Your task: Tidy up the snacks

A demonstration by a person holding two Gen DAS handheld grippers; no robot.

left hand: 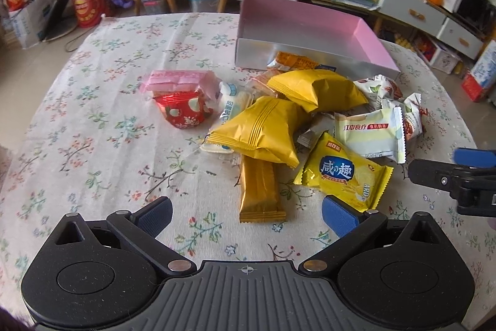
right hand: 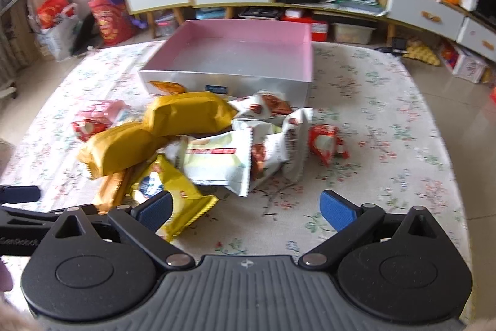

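So, both claws are spread wide with nothing between the pads. The left gripper hovers low over the floral tablecloth with the gold stick pack lying right in its gap; the right gripper sits beside it, at 3 o'clock from the left one.

The snack pile is mid-table, on the near side of the pink box. That box looks empty inside — nothing sorted yet, by my read. One orange-print pack leans against its near wall.

Step in hand, as I judge it: first pick. The stick pack is the cleanest target for the left claw — flat, long, aligned with the gap. Its far end is tucked under a big yellow pouch, so grab the near half and pull back toward 6 o'clock before lifting, or the pouch rides along. For the right claw, the blue-label yellow pack lies at its 10 o'clock, touching the left pad in its own view; pinch across the crimped edge, not the puffy middle.

Count, as far as visible:
- big yellow pouches: 2, the second at 12 o'clock of the pile
- gold stick: 1
- blue-label yellow pack: 1
- pale green pack: 1
- pink wafer pack: 1
- red foil packs: 2 — one at 9 o'clock, one at 3 o'clock
- white packs with red print: several, overlapped, cannot count exactly
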